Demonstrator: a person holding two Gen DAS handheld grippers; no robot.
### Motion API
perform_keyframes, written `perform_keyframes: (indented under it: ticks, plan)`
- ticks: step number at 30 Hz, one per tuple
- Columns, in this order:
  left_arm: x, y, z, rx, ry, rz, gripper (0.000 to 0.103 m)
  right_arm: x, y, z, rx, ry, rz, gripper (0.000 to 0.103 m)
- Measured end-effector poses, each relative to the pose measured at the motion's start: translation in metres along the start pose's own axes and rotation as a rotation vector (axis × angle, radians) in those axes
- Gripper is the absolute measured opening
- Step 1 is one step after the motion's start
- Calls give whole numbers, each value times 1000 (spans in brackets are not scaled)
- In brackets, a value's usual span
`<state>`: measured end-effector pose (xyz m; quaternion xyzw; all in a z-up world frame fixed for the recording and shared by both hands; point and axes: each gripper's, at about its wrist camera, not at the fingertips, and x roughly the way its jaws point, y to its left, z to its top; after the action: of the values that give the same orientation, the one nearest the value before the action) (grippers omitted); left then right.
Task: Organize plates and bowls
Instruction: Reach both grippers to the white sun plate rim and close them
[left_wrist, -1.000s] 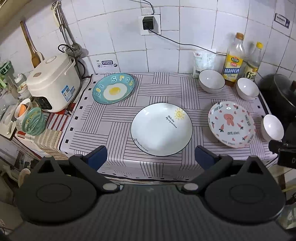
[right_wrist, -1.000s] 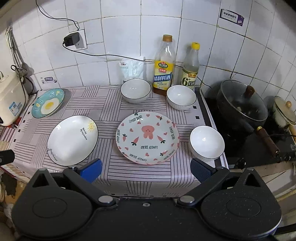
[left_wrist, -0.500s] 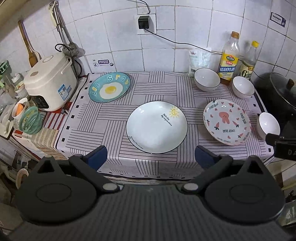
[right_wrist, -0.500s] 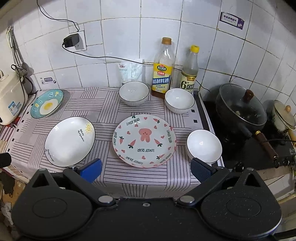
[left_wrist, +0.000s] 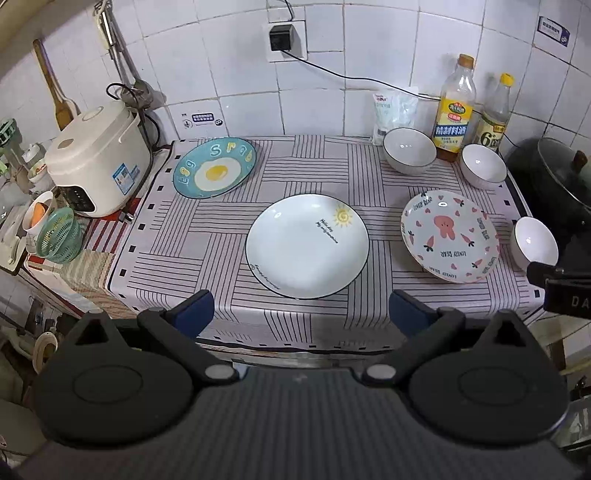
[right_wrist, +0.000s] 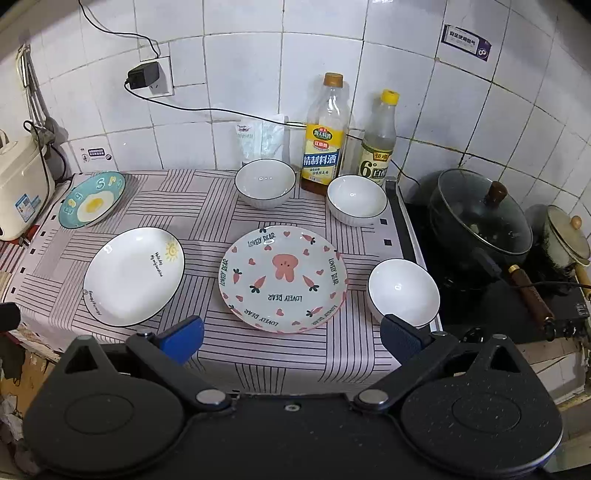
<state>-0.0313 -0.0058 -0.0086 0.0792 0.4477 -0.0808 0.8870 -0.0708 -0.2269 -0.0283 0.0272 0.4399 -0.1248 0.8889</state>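
Three plates lie apart on the striped cloth (left_wrist: 295, 173): a teal egg plate (left_wrist: 215, 168) (right_wrist: 92, 204) back left, a white sun plate (left_wrist: 307, 246) (right_wrist: 133, 276) in the middle, a pink rabbit plate (left_wrist: 450, 236) (right_wrist: 283, 278) to the right. Three white bowls stand upright: one at the back (left_wrist: 409, 150) (right_wrist: 265, 183), one beside the bottles (left_wrist: 483, 166) (right_wrist: 357, 200), one at the front right (left_wrist: 535, 244) (right_wrist: 403, 291). My left gripper (left_wrist: 302, 313) hangs open before the sun plate, holding nothing. Open and empty too, my right gripper (right_wrist: 291, 334) hovers in front of the rabbit plate.
A rice cooker (left_wrist: 99, 159) and a green basket (left_wrist: 61, 240) stand left of the cloth. Two bottles (right_wrist: 325, 136) and a bag (right_wrist: 263, 138) line the tiled wall. A lidded black pot (right_wrist: 480, 218) sits on the stove at the right, with a small lidded pot (right_wrist: 567, 240) beyond.
Both grippers have drifted slightly back and up from the counter, so the dishes sit a little higher in each view. No dish has moved; both grippers stay open.
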Motion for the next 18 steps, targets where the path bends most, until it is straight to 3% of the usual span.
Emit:
perform_keyframes:
  ticks: [9, 18]
  plan:
    - [7, 0, 7, -4, 15, 7, 102, 4, -2, -2, -15, -31, 49, 103]
    - [43, 45, 19, -93, -26, -20, 102, 12, 14, 0, -101, -237, 190, 103]
